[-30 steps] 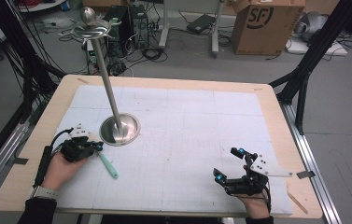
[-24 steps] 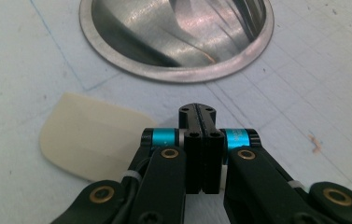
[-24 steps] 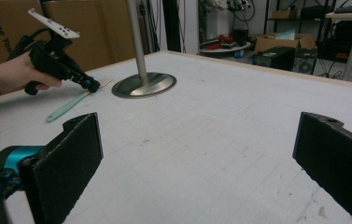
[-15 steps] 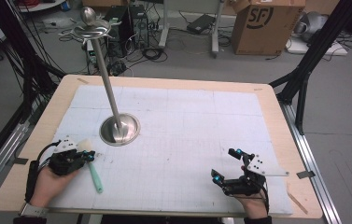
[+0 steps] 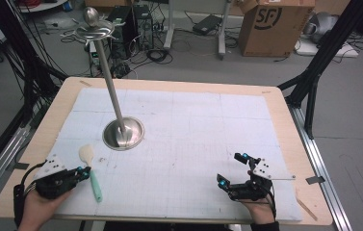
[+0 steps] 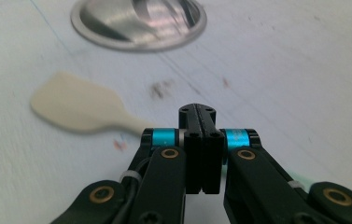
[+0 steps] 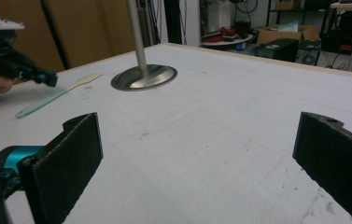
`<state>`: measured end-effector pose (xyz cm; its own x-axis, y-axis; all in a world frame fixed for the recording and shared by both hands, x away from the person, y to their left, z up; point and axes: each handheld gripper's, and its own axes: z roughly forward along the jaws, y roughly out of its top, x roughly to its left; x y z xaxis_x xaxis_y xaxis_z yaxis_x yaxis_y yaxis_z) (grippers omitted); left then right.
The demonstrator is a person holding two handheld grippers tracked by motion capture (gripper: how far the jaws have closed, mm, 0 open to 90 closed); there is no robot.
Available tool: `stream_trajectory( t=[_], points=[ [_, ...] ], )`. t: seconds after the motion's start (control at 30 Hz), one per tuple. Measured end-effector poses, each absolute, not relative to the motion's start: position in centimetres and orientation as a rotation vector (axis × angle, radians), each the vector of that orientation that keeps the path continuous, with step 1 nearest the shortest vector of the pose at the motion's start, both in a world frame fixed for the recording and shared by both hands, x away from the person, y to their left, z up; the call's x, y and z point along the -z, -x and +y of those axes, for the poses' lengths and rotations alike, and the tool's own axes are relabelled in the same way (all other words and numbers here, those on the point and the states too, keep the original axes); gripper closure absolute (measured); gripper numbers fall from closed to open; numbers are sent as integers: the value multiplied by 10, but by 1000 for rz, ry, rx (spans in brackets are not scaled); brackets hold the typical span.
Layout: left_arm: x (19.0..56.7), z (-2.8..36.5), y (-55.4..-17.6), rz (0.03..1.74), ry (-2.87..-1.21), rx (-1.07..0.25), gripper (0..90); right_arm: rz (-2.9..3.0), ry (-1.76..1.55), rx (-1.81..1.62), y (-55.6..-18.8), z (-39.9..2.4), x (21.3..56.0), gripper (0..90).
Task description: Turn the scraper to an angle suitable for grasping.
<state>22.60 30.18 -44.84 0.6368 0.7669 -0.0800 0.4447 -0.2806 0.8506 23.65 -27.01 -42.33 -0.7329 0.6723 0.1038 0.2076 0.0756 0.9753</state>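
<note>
The spatula (image 5: 90, 169) lies flat on the worktop (image 5: 275, 103) at its near left. Its cream blade (image 5: 86, 154) points toward the far side and its mint-green handle (image 5: 95, 184) runs back toward me. The blade end sits near the round steel base (image 5: 123, 133) of the stand but is apart from it, with a strip of bare white mat (image 5: 193, 144) between them.

My left hand-held gripper (image 5: 84, 172) rests just left of the handle, its tips right against or almost against it; from the high view I cannot tell whether they touch. In the left gripper view the two black jaws of that hand-held gripper (image 6: 202, 140) are pressed together with no gap and nothing between them, and the blade (image 6: 78, 103) lies ahead and to the left of the tips, so I am not holding the spatula. In the right gripper view the same closed tips (image 7: 46, 78) sit beside the handle (image 7: 40, 104), close above the mat.

My right hand-held gripper (image 5: 232, 169) sits well apart, at the near right of the worktop, low over the mat. Its jaws stand wide apart, one at each side of the right gripper view, and they hold nothing.

From the steel base a slim metal pole (image 5: 110, 86) rises and leans toward the far left in the high view, ending in a small dish with a ball on top (image 5: 92, 26). Beyond the far edge of the worktop, a cardboard box (image 5: 270, 26) stands on the floor.
</note>
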Motion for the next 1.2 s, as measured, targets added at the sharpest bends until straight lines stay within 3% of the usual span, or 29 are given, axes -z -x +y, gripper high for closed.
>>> stream_trajectory(
  t=[0.3,0.53,1.2],
  points=[
    [455,302,-219,886,-2010,-385,897,2016,-833,-1682,-238,-258,421,4],
    [454,279,-221,842,-2042,-370,897,2006,-842,-1681,-239,-262,422,4],
    [450,225,-273,898,-2056,-336,897,2006,-854,-1689,-239,-266,422,4]
  ],
)
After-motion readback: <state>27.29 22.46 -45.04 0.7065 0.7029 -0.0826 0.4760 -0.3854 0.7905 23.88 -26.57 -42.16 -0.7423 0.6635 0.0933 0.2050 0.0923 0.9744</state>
